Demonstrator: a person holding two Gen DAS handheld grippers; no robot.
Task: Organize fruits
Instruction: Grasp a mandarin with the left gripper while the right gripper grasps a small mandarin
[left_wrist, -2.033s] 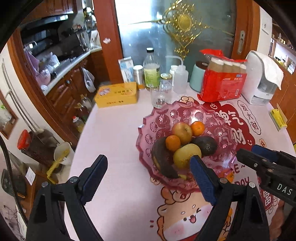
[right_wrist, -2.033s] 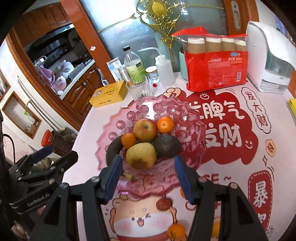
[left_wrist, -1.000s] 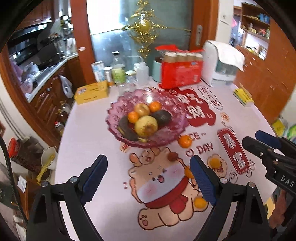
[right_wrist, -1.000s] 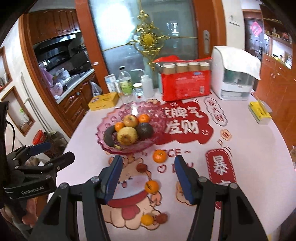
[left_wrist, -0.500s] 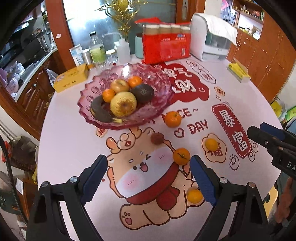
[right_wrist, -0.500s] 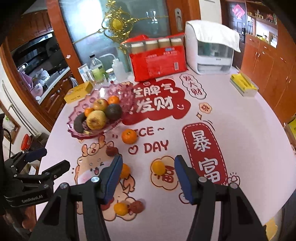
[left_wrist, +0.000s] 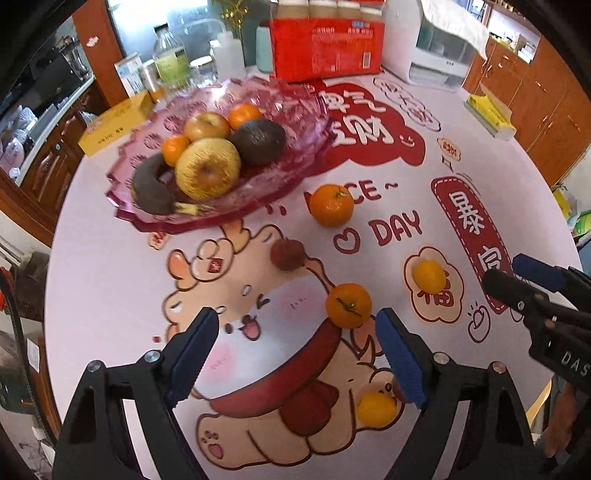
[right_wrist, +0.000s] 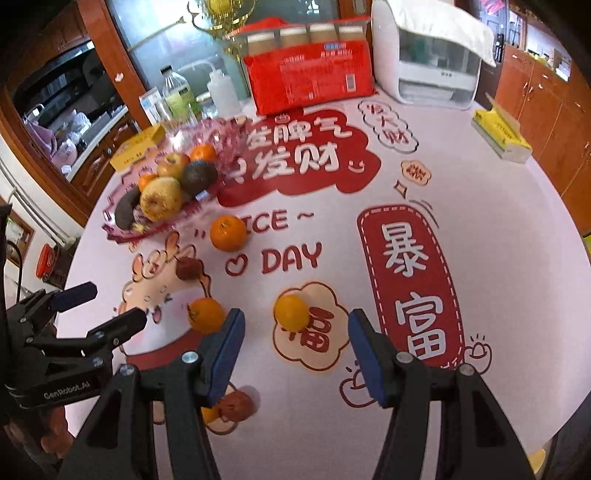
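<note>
On a round table covered with a cartoon-printed cloth, a pink bowl at the far left holds the gathered fruit: a pear, an apple, an avocado, a dark banana and two small oranges. The rest lies loose on the cloth. A large orange sits just beside the bowl's near rim. A small brown fruit rests nearer the camera, on the printed dog's ear, and a mandarin lies nearer still, just beyond the tip of the left gripper's right finger. A yellow citrus sits on a printed cloud to the right. Two more pieces, one yellow and one brown (the latter partly hidden behind a finger), lie closest to the table's near edge.

The left gripper hangs over the cloth with its blue pads wide apart and nothing between them. The right gripper is likewise spread and empty, the yellow citrus lying just ahead of the gap between its fingers.

At the table's far side stand a red package, a white appliance, bottles and a yellow box; another yellow box lies at the right edge.
</note>
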